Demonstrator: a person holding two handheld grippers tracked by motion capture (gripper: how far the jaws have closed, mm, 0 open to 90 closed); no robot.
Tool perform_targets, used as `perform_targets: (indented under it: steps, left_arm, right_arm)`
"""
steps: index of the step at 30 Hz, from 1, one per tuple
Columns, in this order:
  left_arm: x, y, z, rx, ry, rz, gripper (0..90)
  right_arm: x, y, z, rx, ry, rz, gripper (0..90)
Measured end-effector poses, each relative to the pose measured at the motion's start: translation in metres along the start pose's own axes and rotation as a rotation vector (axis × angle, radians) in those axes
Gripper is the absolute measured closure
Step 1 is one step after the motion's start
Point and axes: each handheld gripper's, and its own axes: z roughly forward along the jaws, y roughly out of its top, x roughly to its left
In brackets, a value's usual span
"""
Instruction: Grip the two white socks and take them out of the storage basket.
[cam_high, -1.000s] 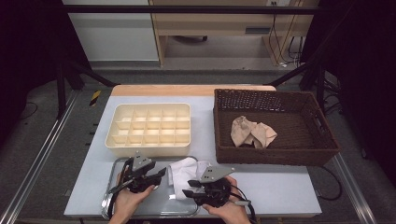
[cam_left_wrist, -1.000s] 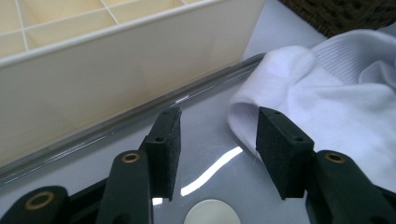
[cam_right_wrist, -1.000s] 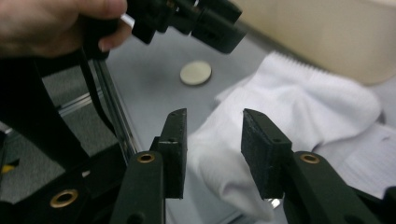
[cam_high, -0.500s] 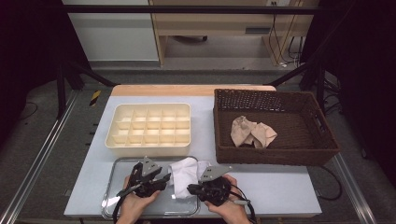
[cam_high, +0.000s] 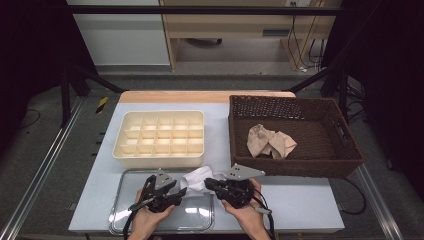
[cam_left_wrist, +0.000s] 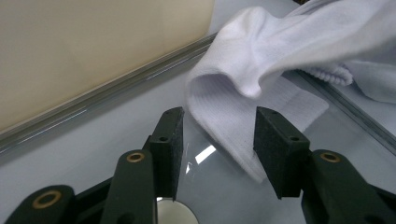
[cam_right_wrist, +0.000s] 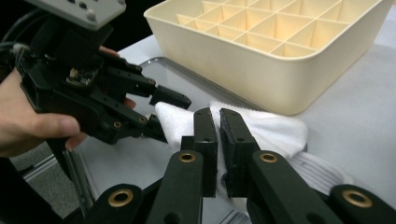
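A white sock (cam_high: 196, 176) lies crumpled across the right rim of a metal tray (cam_high: 150, 225) at the table's front. My right gripper (cam_high: 209, 184) reaches in from the right. Its jaws have just closed and now pinch a fold of the sock (cam_right_wrist: 275, 130), as the right gripper view (cam_right_wrist: 214, 116) shows. My left gripper (cam_high: 181, 188) faces it from the left, low over the tray. Its jaws have just been opening. In the left gripper view (cam_left_wrist: 219, 121) the sock's ribbed cuff (cam_left_wrist: 233, 135) lies between the pads, and they do not press on it.
A cream divided box (cam_high: 160, 132) stands just behind the tray. At the right, a brown wicker basket (cam_high: 300, 165) holds a crumpled beige cloth (cam_high: 270, 141). Bare table runs along the front right. In the right gripper view the left gripper (cam_right_wrist: 170, 114) is close by.
The right gripper's jaws have closed on the sock. The left gripper has edged rightward over the tray toward the sock.
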Motion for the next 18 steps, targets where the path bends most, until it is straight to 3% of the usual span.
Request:
perform_targets:
  steps: [4,8,18]
  left_arm:
    - [-0.003,0.001,0.002,0.0,-0.001,-0.004,52.9]
    - [-0.009,0.0,0.005,0.016,0.01,0.02,54.8]
    - [-0.01,0.002,0.004,0.063,-0.037,0.035,81.2]
  right_arm:
    - [-0.003,0.002,0.0,-0.013,-0.012,0.01,85.8]
    - [-0.005,0.003,0.002,-0.011,-0.027,0.012,85.8]
    - [-0.007,0.009,-0.005,-0.056,-0.057,0.009,85.9]
